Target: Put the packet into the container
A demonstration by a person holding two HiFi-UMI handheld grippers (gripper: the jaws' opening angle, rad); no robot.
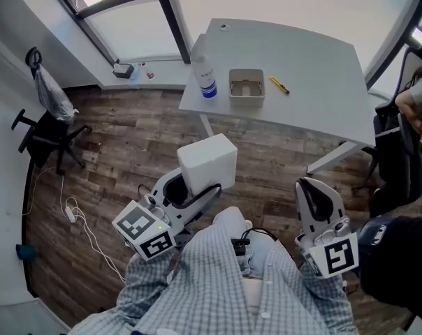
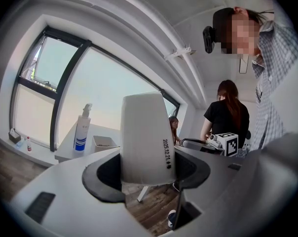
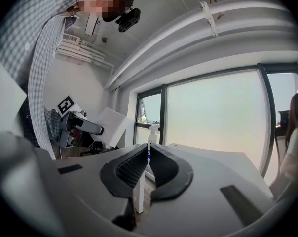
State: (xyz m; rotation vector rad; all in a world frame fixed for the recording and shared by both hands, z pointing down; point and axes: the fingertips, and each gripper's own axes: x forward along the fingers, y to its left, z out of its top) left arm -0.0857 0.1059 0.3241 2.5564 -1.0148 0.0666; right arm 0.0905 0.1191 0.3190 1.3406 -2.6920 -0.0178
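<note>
Left gripper (image 2: 146, 168) fingers (image 2: 102, 181) clamp the packet (image 2: 144, 132) wide; right gripper (image 3: 146, 168) fingers (image 3: 124, 174) meet.

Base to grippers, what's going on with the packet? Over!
Left hand-held gripper shut on packet. Right hand-held gripper shut, empty. Container open on table, bottle beside it. Nothing blocking.

Container (image 1: 246, 87) open-topped; spray bottle (image 1: 206, 77) just beside

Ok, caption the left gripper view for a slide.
Left gripper clamps a white packet; container and spray bottle beyond.
</note>
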